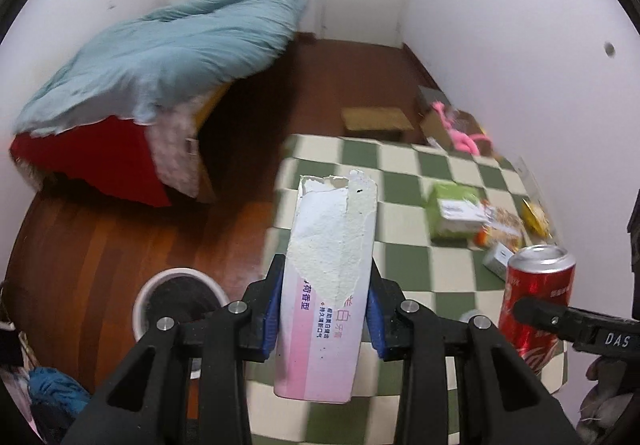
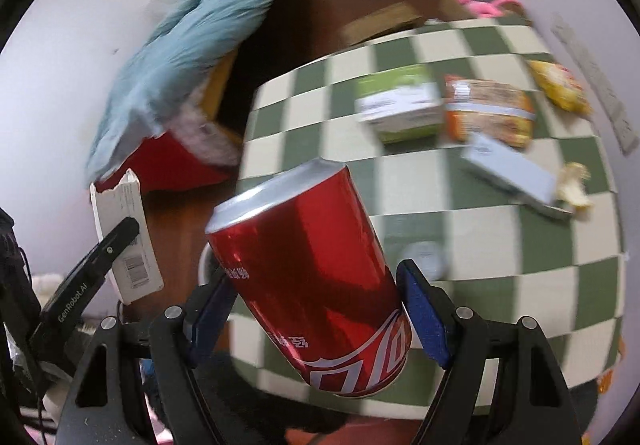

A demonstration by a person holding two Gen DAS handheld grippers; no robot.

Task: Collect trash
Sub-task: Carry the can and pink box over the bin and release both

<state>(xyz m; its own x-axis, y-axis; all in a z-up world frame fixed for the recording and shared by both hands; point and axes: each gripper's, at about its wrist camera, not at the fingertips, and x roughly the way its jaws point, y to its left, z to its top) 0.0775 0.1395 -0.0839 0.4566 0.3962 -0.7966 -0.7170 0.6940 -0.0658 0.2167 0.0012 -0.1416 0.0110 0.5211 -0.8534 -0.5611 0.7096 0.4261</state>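
My left gripper (image 1: 326,309) is shut on a torn pink and white toothpaste box (image 1: 328,285), held upright above the left edge of the checkered table (image 1: 400,261). My right gripper (image 2: 316,309) is shut on a red cola can (image 2: 316,277), tilted to the left over the table's near edge. The can (image 1: 536,297) also shows at the right of the left wrist view. In the right wrist view the box (image 2: 124,229) and the left gripper's finger (image 2: 100,245) appear at the left. A white bin with a black liner (image 1: 176,301) stands on the floor below the left gripper.
On the green and cream checkered cloth (image 2: 480,245) lie a green carton (image 2: 400,105), an orange snack packet (image 2: 488,113), a yellow packet (image 2: 560,85), a grey box (image 2: 512,169) and a banana peel (image 2: 576,189). A bed with a blue quilt (image 1: 160,53) stands at the left on wooden floor.
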